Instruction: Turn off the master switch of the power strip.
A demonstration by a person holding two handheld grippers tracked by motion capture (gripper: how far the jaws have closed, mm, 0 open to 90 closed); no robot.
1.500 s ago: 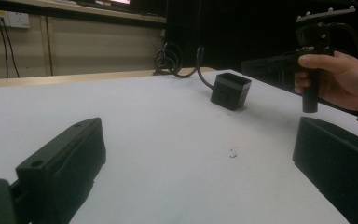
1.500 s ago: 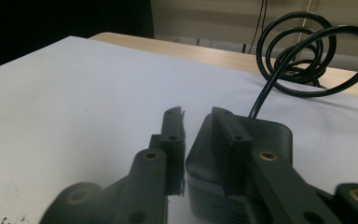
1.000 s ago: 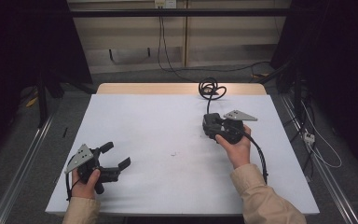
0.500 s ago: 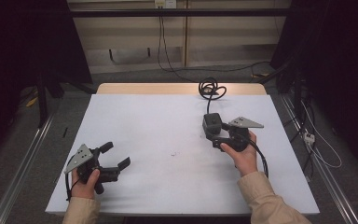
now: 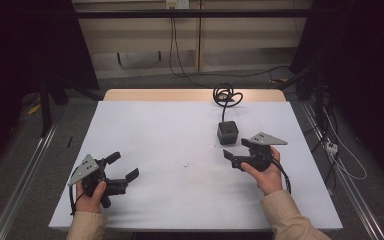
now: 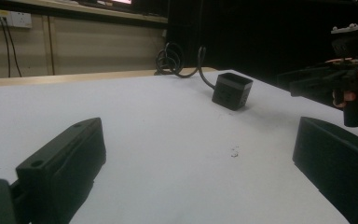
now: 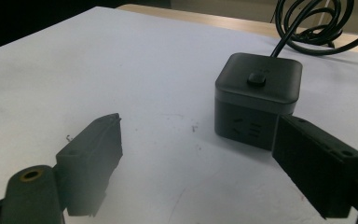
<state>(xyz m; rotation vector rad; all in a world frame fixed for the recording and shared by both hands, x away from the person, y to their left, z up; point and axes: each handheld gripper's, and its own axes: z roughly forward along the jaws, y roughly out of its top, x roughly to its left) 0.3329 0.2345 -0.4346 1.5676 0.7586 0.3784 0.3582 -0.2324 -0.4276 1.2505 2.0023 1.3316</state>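
A black cube-shaped power socket stands on the white table, its button on top. Its black cable runs back to a coil at the far edge. My right gripper sits just in front and to the right of the cube. It is open, its jaws have just been opening, and nothing is between them. One jaw tip lies close beside the cube's front face without touching it. Over the front left of the table my left gripper is held open with nothing in it. The left gripper view takes in the cube and the right gripper.
A small dark speck marks the table's middle. Metal rails run along the floor on both sides, and loose cables lie on the floor at the right. A wall with sockets stands behind.
My right gripper has opened off the cube and drawn back toward the front right, leaving the cube standing on the table. The left gripper has kept still.
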